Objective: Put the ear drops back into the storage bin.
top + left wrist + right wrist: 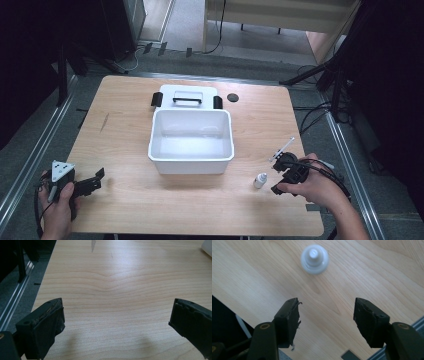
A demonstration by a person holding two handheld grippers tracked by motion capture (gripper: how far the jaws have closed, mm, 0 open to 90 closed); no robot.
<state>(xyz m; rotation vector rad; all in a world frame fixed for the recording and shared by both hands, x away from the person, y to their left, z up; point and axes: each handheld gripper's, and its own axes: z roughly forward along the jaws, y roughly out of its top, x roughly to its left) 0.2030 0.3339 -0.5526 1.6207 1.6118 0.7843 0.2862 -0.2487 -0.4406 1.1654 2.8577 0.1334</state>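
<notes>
A small white dropper bottle (pixel 260 180) stands upright on the wooden table (pixel 200 210), near the front right. In the right gripper view I look down on the bottle (pixel 314 258), which lies ahead of the jaws and apart from them. My right gripper (pixel 281 175) (pixel 327 305) hovers just right of the bottle, open with bare wood between its fingers. At the front left corner my left gripper (pixel 97 179) (pixel 117 312) is open wide over bare table, holding nothing.
An open white plastic bin (pixel 190 160) sits mid-table, with its lid (pixel 187 92), black-handled with black clips, lying flat behind it. A small black disc (pixel 232 97) lies right of the lid. Metal rails and cables run along both sides of the table.
</notes>
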